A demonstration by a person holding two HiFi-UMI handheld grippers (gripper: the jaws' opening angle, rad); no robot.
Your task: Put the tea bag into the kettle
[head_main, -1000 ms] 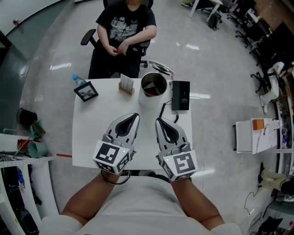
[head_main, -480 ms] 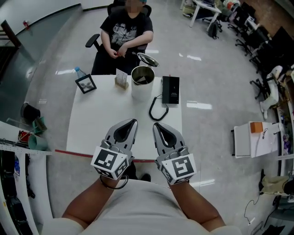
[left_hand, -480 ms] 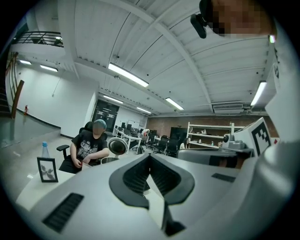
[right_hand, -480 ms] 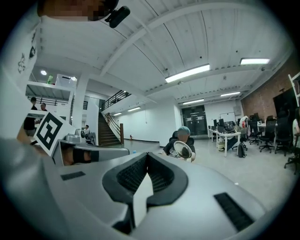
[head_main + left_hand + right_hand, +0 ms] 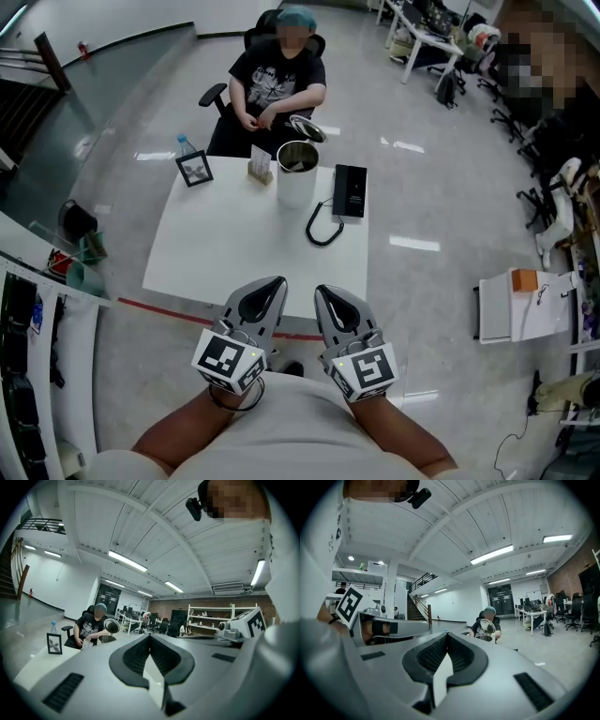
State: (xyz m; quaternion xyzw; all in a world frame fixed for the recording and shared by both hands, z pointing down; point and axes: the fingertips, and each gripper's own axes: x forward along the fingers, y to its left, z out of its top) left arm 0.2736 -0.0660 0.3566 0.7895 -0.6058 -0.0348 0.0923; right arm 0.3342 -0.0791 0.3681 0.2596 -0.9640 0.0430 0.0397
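left gripper [image 5: 273, 285]: we see its jaws pressed together, nothing between them; held off the near edge of the white table [image 5: 216, 244]
right gripper [image 5: 323, 294]: jaws likewise closed and empty; at the left one's 3 o'clock
kettle [image 5: 296, 174]: lid tipped open; on the table at our 12 o'clock, well apart from both grippers
tea bag: we cannot make it out for sure; a small tan packet [image 5: 260, 168] stands at the kettle's 9 o'clock

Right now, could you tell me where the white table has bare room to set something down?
The near half of the white table is bare, from its front edge up to the black looped cord. The far edge is crowded: black picture frame, steel kettle, black flat box.
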